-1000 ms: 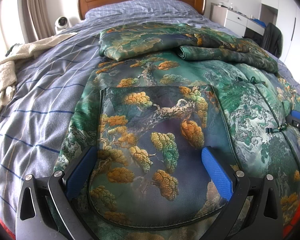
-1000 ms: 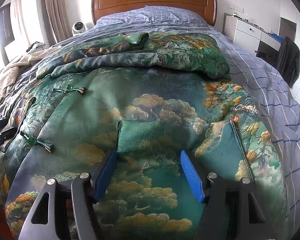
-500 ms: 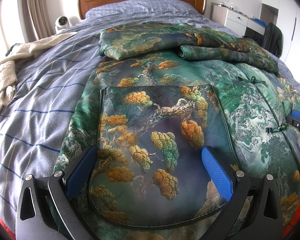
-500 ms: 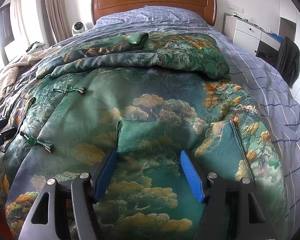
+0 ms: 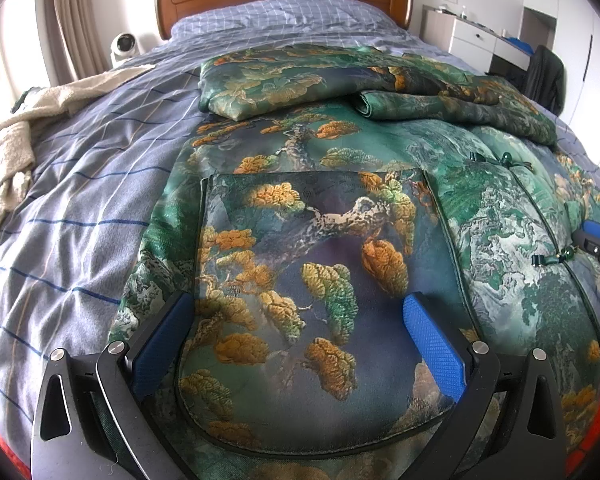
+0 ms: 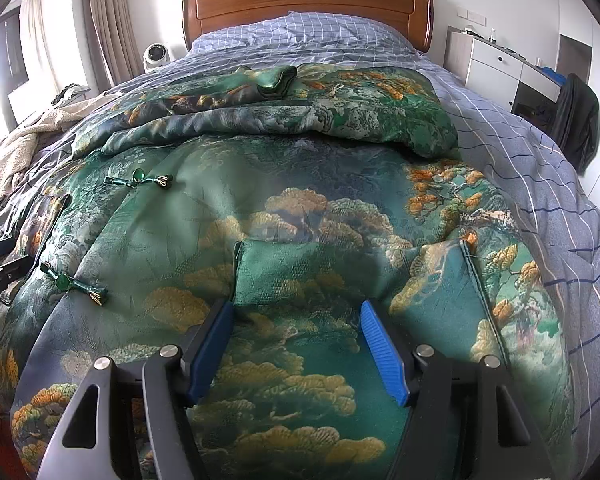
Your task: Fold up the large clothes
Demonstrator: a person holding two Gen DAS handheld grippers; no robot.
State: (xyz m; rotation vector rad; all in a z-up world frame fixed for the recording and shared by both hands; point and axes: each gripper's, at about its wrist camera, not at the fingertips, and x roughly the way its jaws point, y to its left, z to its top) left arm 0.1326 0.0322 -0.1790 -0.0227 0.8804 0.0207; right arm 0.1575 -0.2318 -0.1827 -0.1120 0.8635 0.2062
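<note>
garment point(image 5: 480, 216), a large green brocade coat with gold pine clusters, lies spread face up on the bed point(image 5: 80, 200), its body filling the near half of the mattress. both sleeves point(image 6: 300, 120) are folded across its upper part, toward the headboard point(image 6: 308, 4), one cuff point(image 6: 276, 80) rolled on top. relative to the coat: a patch pocket point(image 5: 308, 280) sits under my left gripper point(image 5: 296, 340), its dark piped edge curving close to the lower rim of the left wrist view; a second pocket point(image 6: 340, 276) sits under my right gripper point(image 6: 296, 344), its right piped edge running down toward the hem. two knot fastenings point(image 6: 76, 284) mark the front opening, left of the right gripper in the right wrist view. left gripper: blue pads spread wide, fabric lying between them, nothing pinched. right gripper: pads parted to a middling gap, likewise holding nothing that i can see; whether either set of tips touches the cloth i cannot tell. open room: bare striped bedding lies beyond the coat's left edge, up to a cream blanket point(image 5: 8, 152), and beyond its right edge in the right wrist view. a white cabinet point(image 6: 496, 64) and a dark hanging cloth point(image 6: 576, 120) stand off the bed's far right side.
</note>
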